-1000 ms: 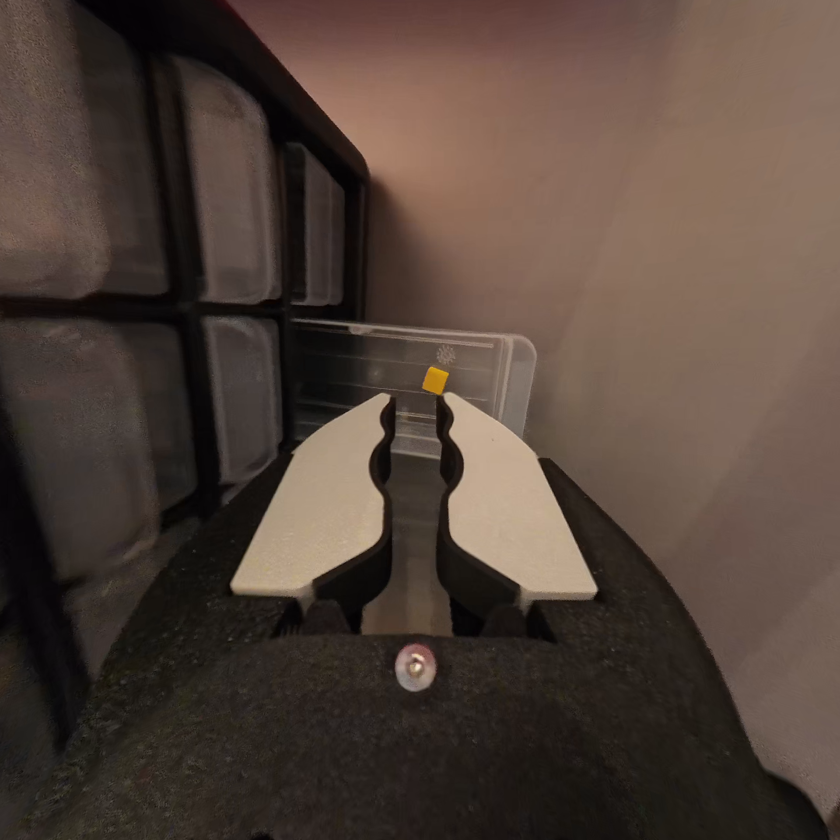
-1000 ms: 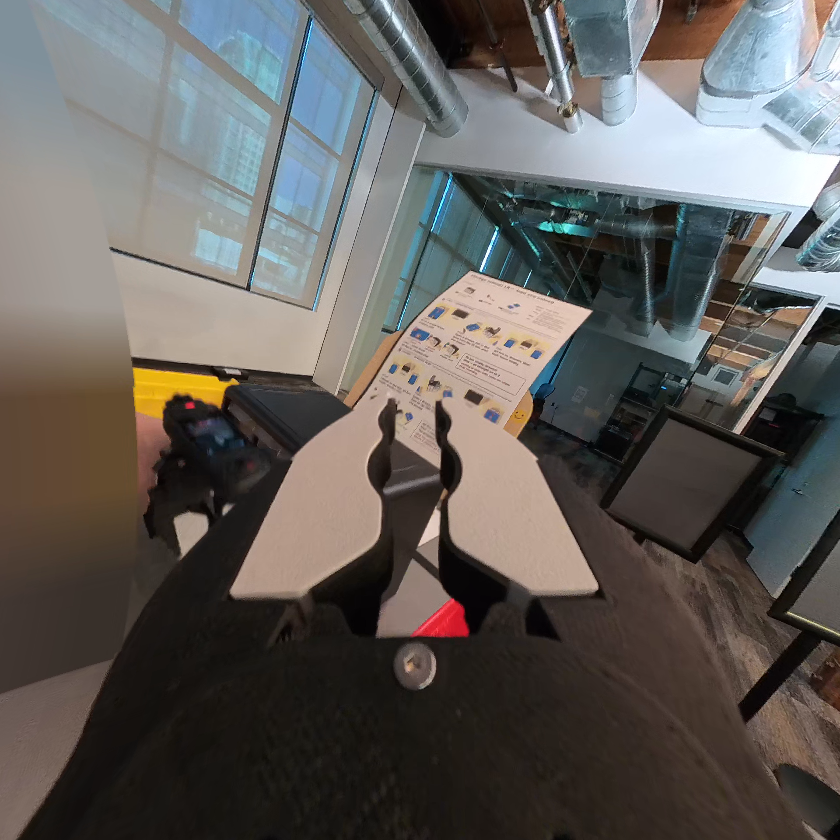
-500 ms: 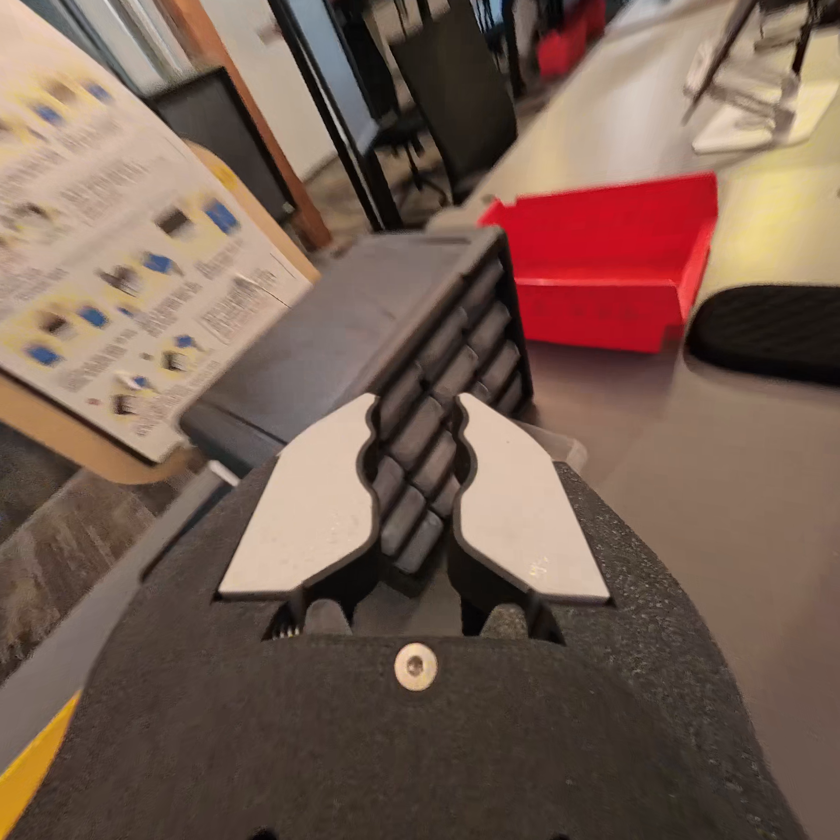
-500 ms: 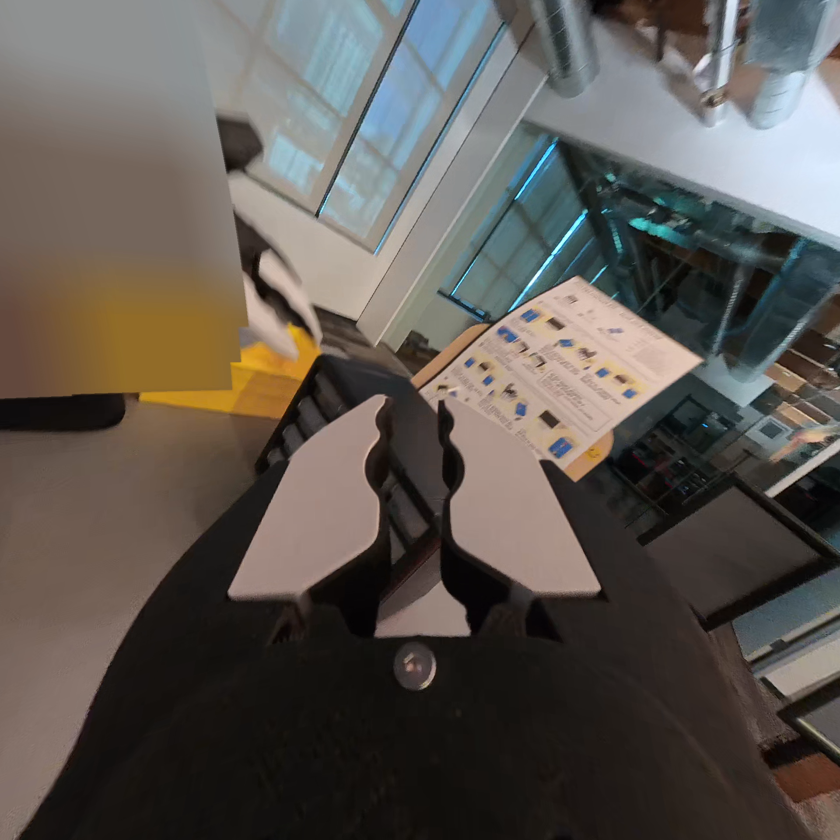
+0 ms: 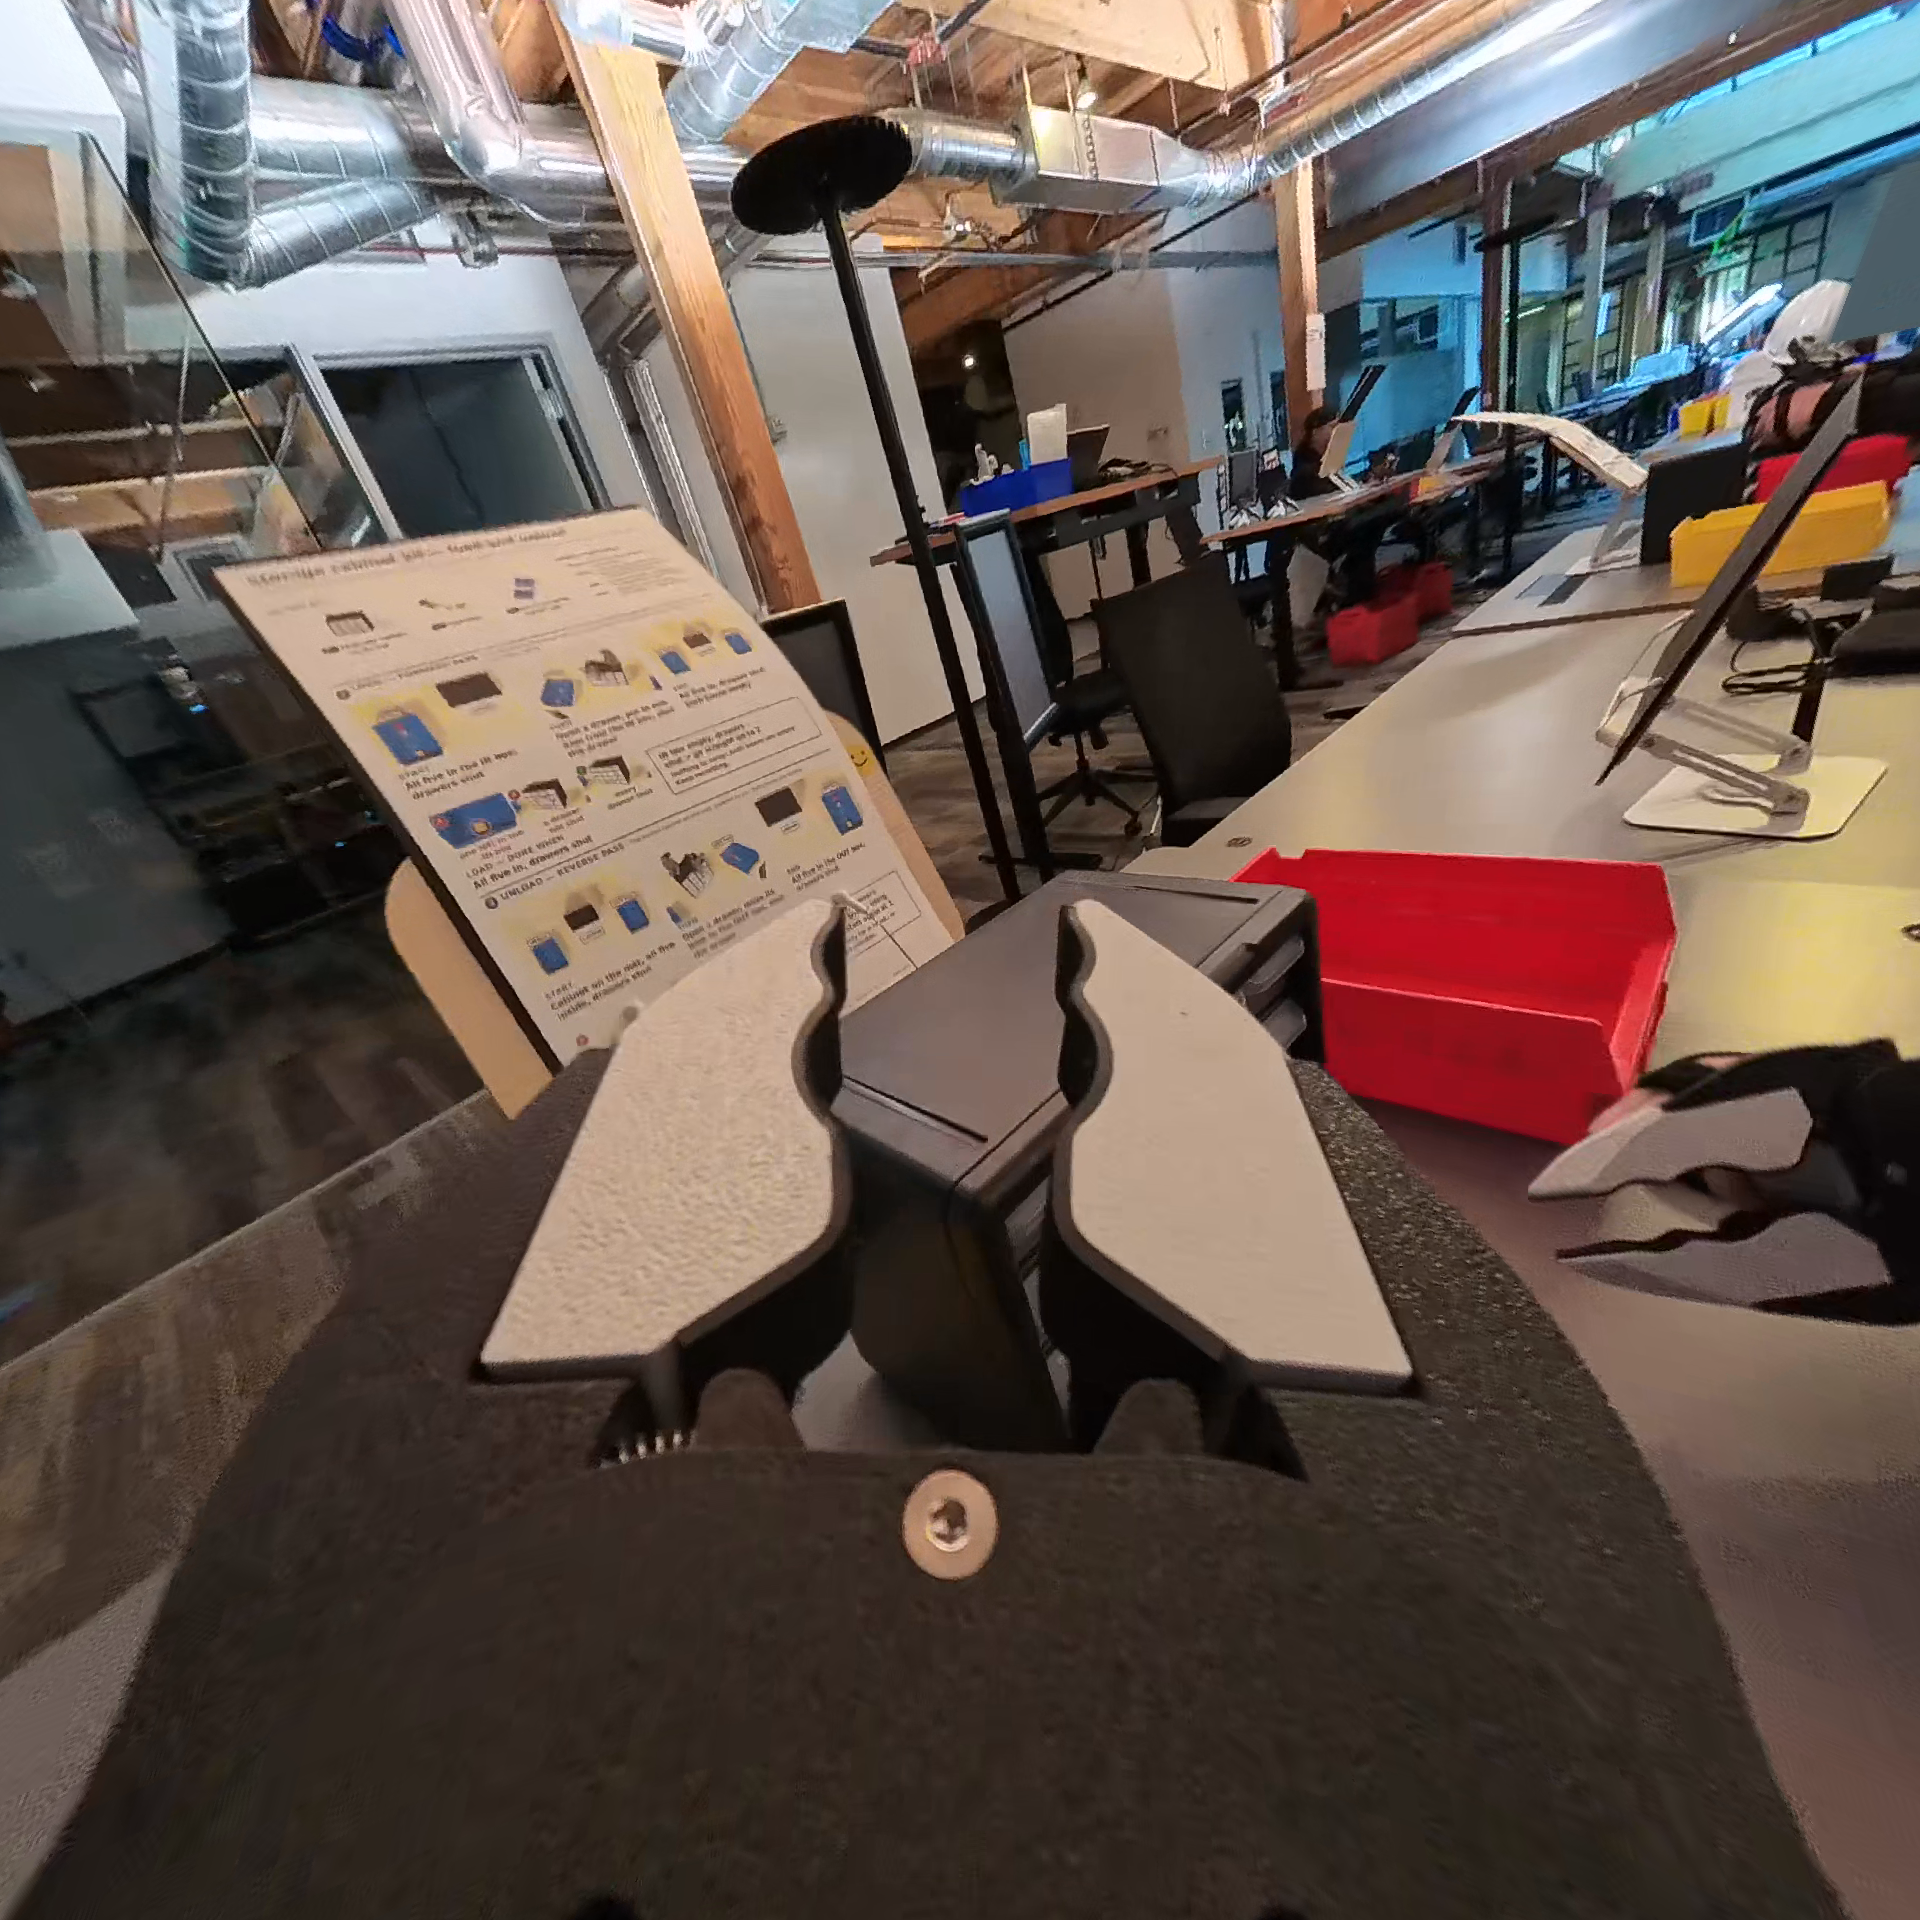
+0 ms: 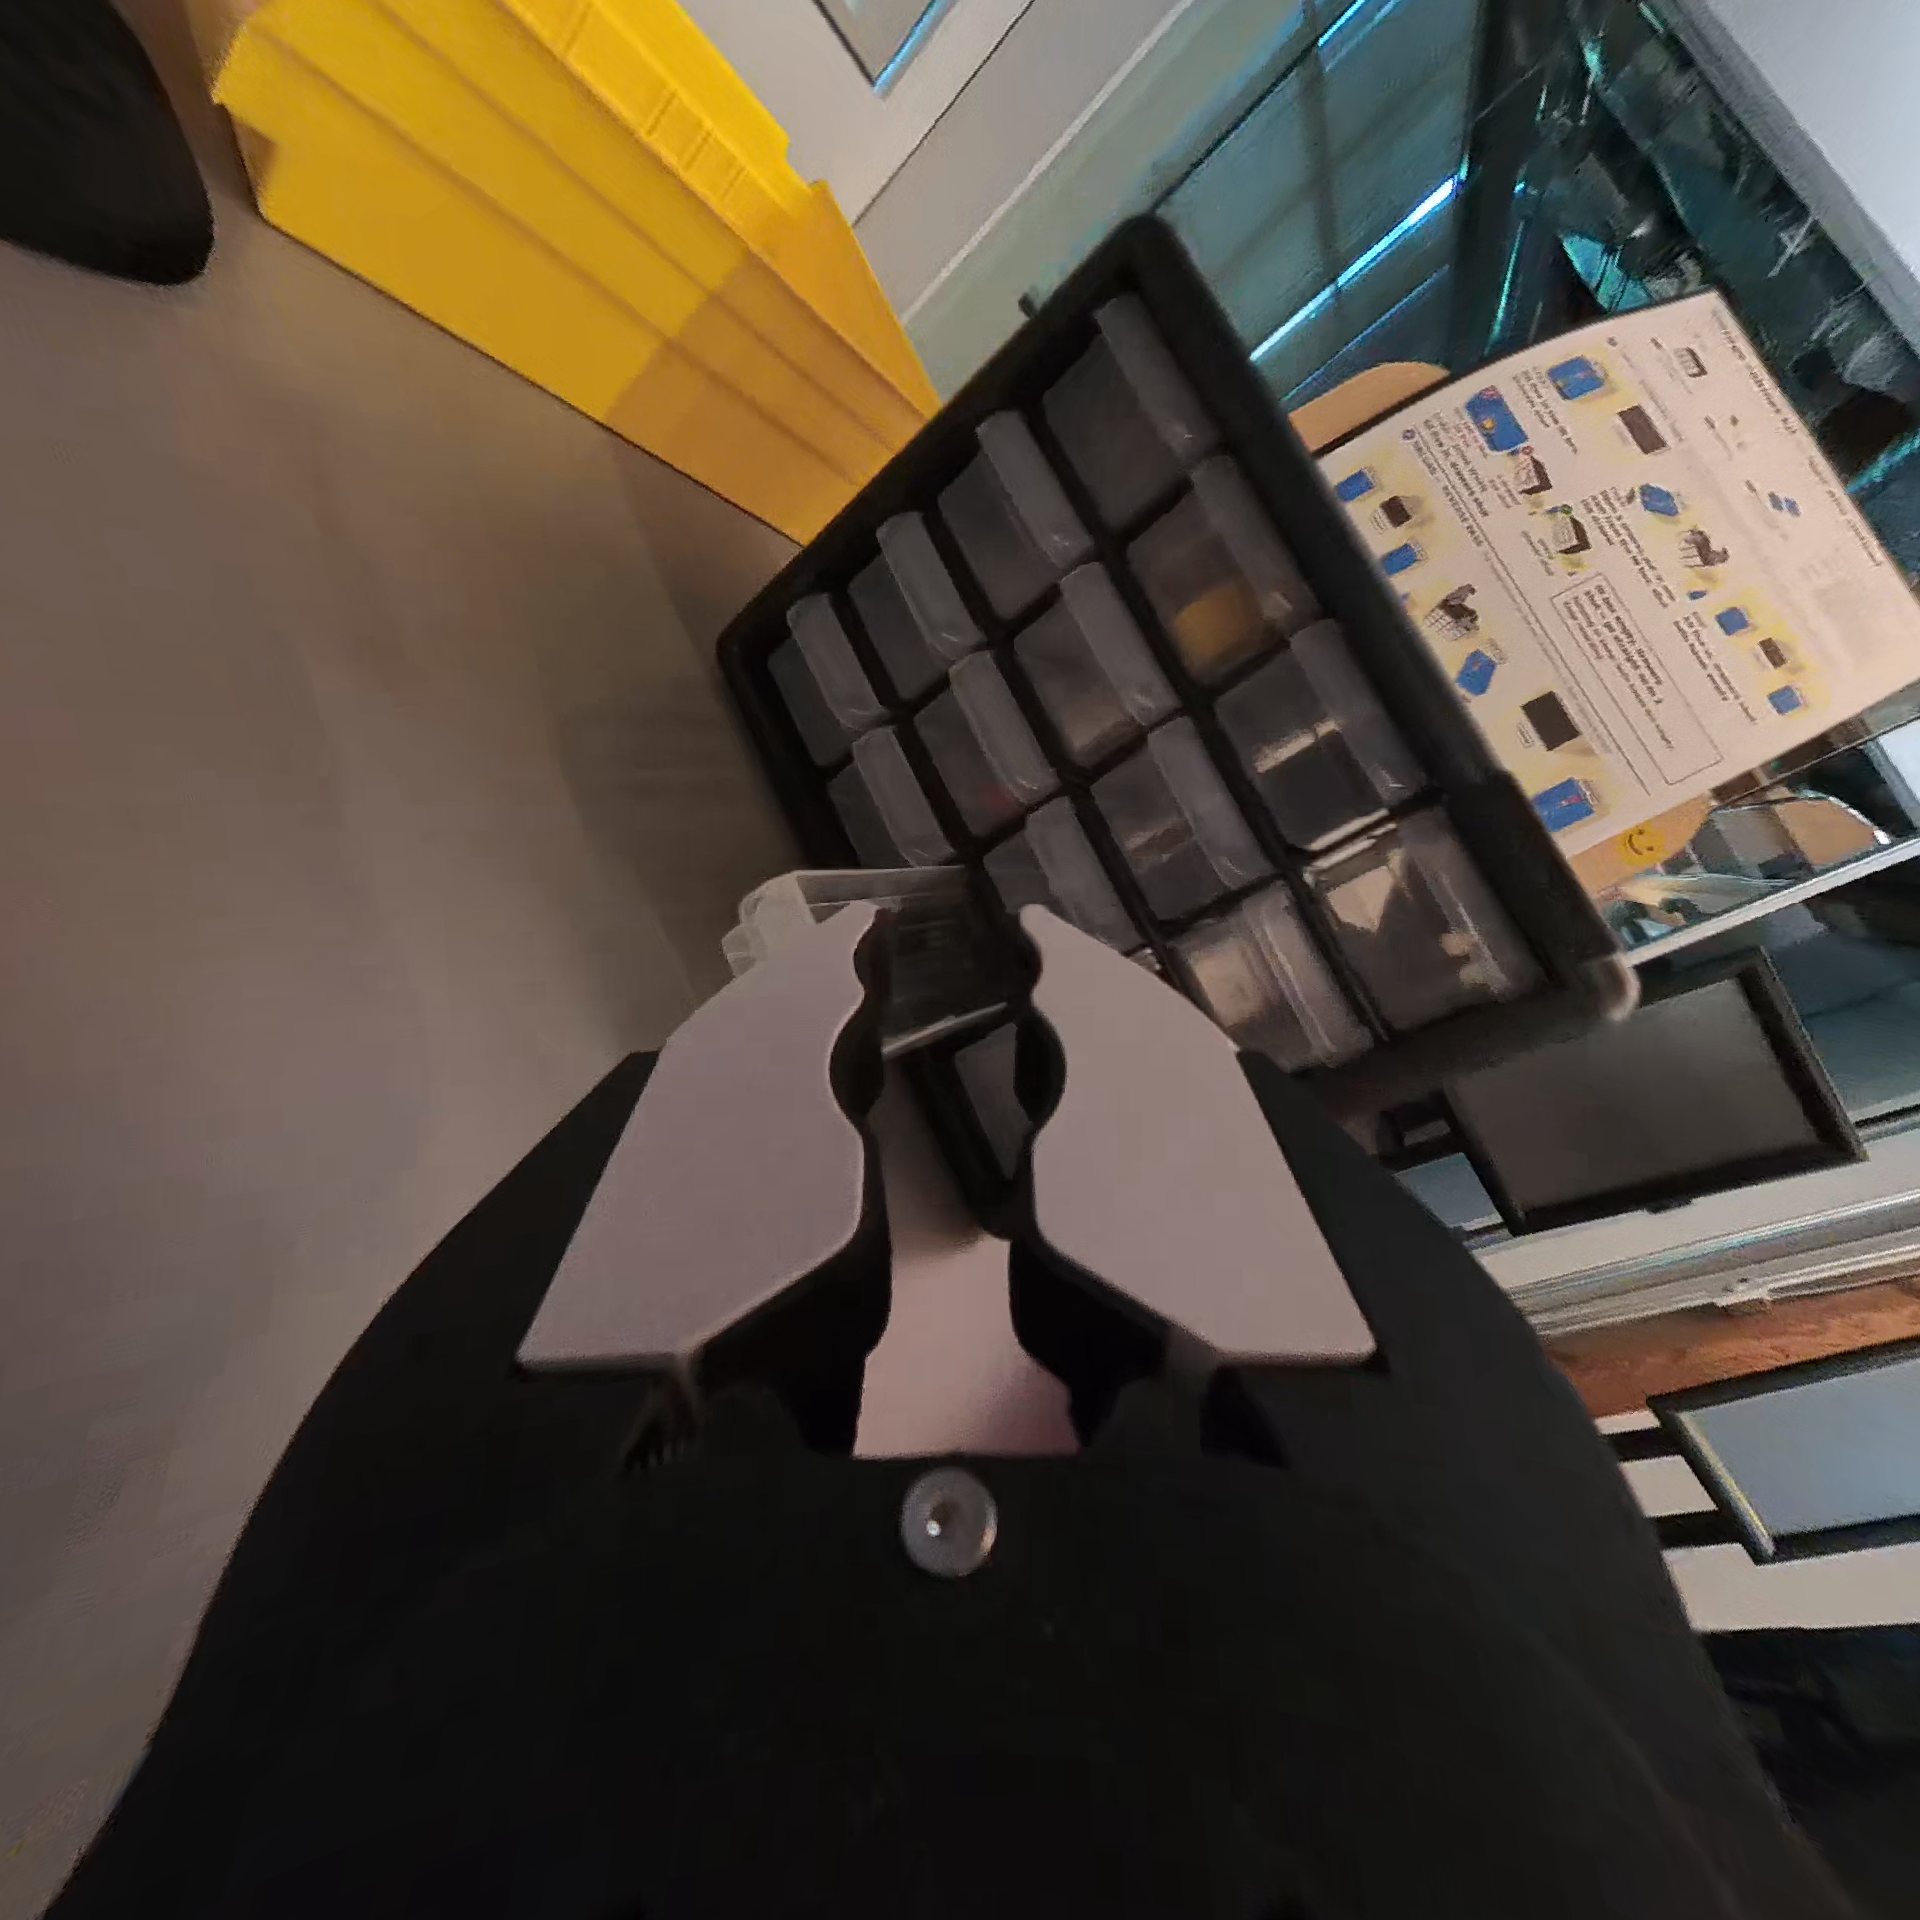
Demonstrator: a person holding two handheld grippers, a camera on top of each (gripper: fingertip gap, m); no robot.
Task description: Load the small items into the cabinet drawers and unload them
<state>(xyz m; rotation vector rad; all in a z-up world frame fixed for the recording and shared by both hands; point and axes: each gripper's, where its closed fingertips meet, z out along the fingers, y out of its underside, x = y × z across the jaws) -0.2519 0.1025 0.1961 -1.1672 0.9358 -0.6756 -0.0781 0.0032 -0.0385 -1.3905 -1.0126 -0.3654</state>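
Flanking the cabinet (image 5: 1049, 1039): red bin (image 5: 1475, 956), perhaps touching.

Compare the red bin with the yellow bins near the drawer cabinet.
Colour: the red bin is red, the yellow bins are yellow.
Count: the red bin sits alone, while the yellow bins are nested in a stack.
Visibility: the red bin's open inside shows, but only the yellow bins' outer walls and rims do.
Shared: both are plastic bins next to the black cabinet.
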